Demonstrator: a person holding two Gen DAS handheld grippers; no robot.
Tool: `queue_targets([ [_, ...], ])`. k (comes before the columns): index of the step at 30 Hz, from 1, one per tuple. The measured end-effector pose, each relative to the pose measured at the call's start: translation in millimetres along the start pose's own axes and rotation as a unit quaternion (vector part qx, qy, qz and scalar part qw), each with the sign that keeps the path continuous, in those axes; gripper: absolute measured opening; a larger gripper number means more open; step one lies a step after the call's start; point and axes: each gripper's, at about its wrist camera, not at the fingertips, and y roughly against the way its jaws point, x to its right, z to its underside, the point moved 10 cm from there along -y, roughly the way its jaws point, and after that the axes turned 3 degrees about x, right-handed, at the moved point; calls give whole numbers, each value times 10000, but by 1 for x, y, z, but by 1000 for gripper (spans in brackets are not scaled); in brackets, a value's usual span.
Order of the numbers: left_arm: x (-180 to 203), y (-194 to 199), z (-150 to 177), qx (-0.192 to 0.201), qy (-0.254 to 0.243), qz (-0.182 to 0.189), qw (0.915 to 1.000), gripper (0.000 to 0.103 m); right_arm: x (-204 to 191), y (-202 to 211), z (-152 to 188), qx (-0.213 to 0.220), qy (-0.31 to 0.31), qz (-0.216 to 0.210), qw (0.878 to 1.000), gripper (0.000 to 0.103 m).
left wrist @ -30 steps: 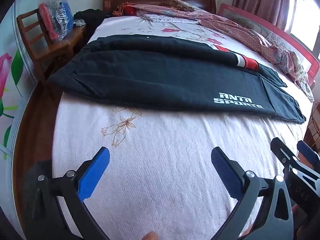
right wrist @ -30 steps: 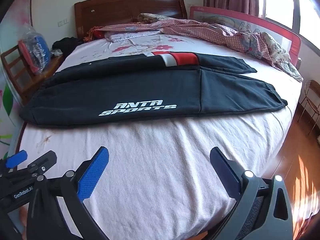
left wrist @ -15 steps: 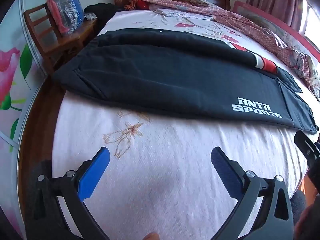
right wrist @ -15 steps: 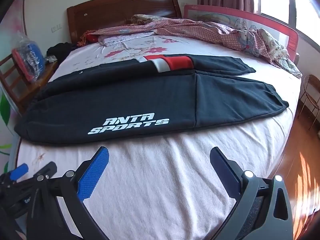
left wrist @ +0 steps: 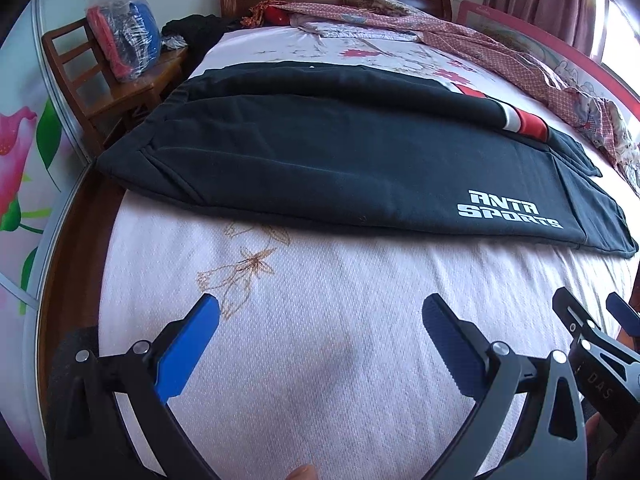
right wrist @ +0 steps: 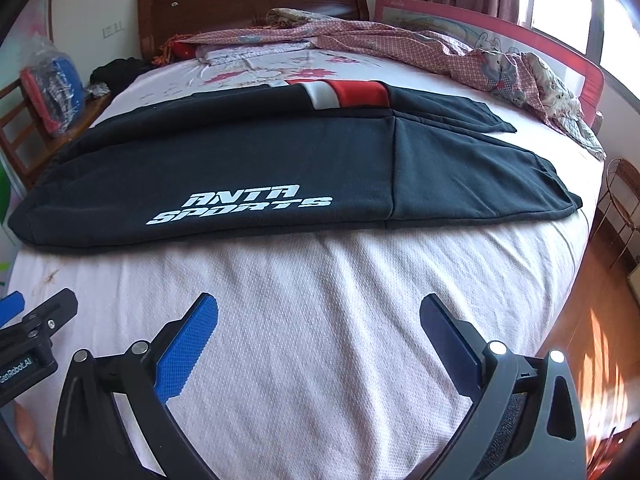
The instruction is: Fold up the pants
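Two sets of tongs, left (left wrist: 320,332) and right (right wrist: 318,328), both spread wide and pinching nothing, hovering over bare white bed (right wrist: 340,280) cover near the foot. Black pants (right wrist: 280,168) stretched flat crosswise on the bed beyond, well apart from both tongs, white lettering facing up, red and white band (right wrist: 344,94) at the far edge. Wooden chair (left wrist: 100,88) beside the bed, on the left.
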Motion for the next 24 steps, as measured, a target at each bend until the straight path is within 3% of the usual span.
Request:
queue_targets([
  [24, -4, -3, 4, -98, 41, -20, 9999, 101, 5, 2, -1, -32, -138, -5, 9999, 100],
])
